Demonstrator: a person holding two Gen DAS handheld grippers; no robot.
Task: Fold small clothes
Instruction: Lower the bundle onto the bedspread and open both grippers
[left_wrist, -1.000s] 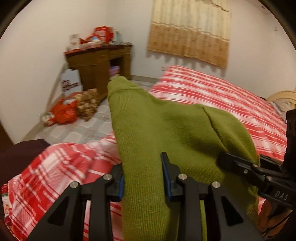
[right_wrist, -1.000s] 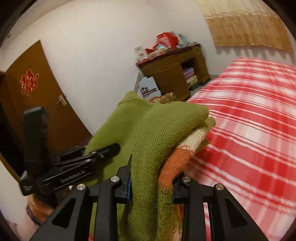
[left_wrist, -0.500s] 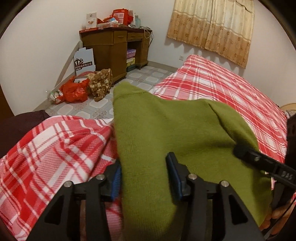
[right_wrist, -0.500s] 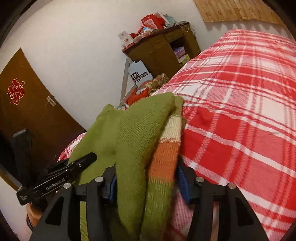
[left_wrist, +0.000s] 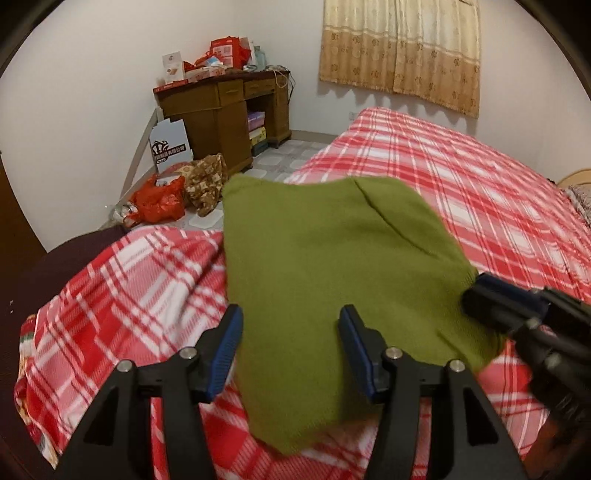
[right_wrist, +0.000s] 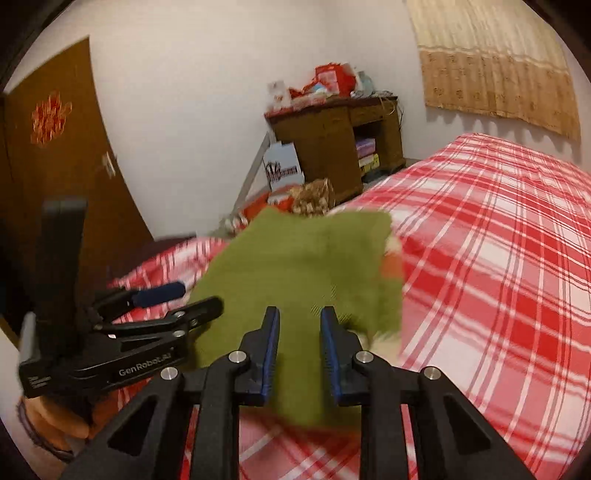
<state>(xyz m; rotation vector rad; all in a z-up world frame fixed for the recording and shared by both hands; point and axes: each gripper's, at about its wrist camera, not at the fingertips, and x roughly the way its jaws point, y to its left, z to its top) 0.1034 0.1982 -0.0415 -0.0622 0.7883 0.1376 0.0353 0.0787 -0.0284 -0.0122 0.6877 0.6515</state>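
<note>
Here the green knit sweater (left_wrist: 332, 266) lies folded on the red-and-white plaid bed cover (left_wrist: 480, 192), near the foot corner of the bed, with its far edge toward the tiled floor (left_wrist: 295, 151). The left gripper (left_wrist: 291, 328) hovers over the near part of the sweater with its jaws spread wide; the blue-padded fingers (left_wrist: 227, 347) stand to either side of the knit and nothing is pinched between them. In the right wrist view the right gripper (right_wrist: 300, 328) is parted by a narrower gap, again with only the green cloth showing beyond it and nothing clamped. From that view a strip of orange and cream knit (right_wrist: 391, 258) shows along the sweater's right edge, below the green layer. Each gripper shows in the other's camera: the right one at the sweater's right edge in the left view, the left one just beside the sweater's left edge in the right view, with part of the hand (right_wrist: 66, 421) that holds it in view below it. Beyond the bed stands a brown wooden desk (left_wrist: 221, 114) piled with red boxes and packets (left_wrist: 225, 48), and on the floor beside it lie a red plastic bag (left_wrist: 162, 203) and a brown patterned cloth (left_wrist: 207, 177). A beige curtain (left_wrist: 402, 48) hangs on the far wall, and a brown door (right_wrist: 51, 177) with a red ornament (right_wrist: 50, 116) stands on the left of the right wrist view.
</note>
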